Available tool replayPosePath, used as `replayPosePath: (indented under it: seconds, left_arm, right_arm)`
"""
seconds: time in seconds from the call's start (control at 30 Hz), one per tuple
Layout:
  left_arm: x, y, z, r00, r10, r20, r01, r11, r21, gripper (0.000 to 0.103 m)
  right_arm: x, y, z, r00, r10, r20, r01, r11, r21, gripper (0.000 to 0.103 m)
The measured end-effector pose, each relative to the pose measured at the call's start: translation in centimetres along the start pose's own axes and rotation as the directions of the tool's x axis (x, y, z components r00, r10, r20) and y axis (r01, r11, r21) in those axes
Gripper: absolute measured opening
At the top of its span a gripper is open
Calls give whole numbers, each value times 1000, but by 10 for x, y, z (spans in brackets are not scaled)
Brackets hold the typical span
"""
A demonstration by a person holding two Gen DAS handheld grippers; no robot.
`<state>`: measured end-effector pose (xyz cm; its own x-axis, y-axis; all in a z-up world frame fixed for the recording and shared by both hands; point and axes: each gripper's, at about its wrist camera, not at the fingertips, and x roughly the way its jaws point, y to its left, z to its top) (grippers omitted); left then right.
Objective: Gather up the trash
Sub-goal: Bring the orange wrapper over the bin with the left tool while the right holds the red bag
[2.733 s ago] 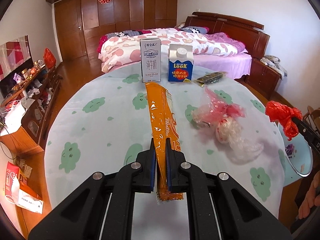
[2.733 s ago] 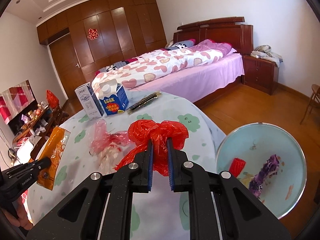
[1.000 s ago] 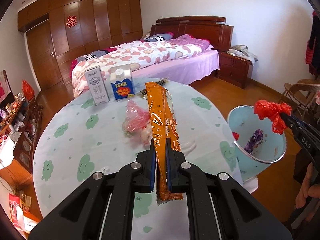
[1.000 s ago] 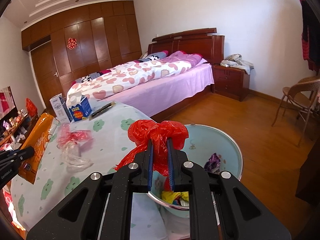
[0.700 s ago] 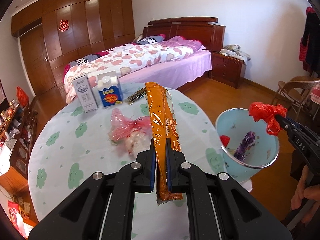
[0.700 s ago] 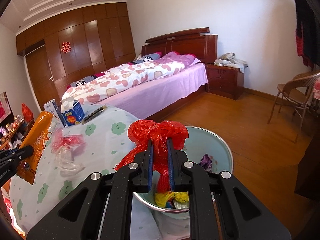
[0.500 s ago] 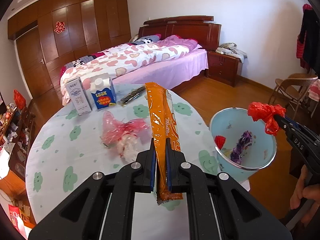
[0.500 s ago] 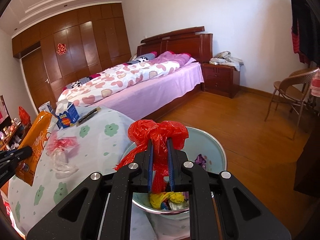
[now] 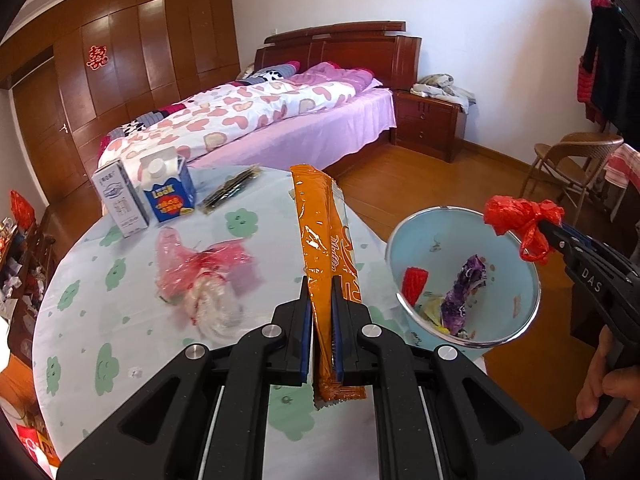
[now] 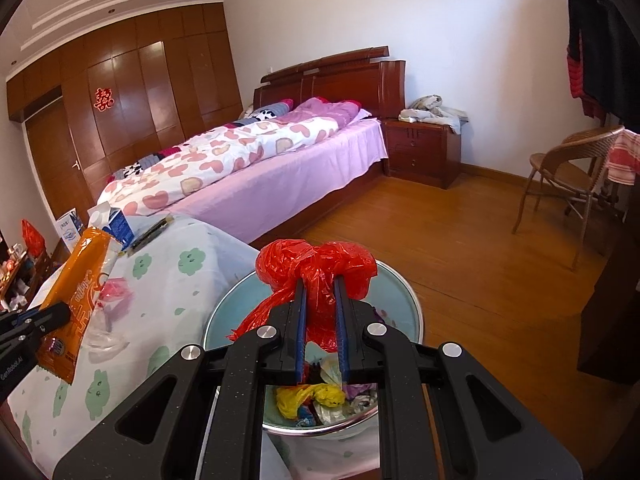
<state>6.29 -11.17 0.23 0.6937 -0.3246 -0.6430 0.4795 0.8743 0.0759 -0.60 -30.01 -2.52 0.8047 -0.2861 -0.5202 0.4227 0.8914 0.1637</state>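
My right tool [image 10: 320, 312] has carried the knotted red bag [image 10: 316, 266], still pinched, from over the worktop [image 9: 120, 320] to above the bin [image 10: 412, 304], ready to drop. My left tool [image 9: 320, 308] still clamps the orange wrapper [image 9: 320, 232].

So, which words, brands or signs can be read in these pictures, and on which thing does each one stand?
"LOOK": blue carton.
"DAS": body of the right gripper.
"GenRobot.AI", partly cut off: body of the left gripper.
Red double-happiness sign: wardrobe door.
Script on the orange wrapper: too distorted to read.
Print on the white carton: too small to read.
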Motion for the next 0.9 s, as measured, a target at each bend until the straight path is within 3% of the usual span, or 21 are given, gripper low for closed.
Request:
replayPosePath:
  seconds: [0.9]
  left_arm:
    - [58,-60,1,992,-79,-96,87,993,79,8]
  right_arm:
    - [35,-18,-10,995,-31,-96,34,999,29,14]
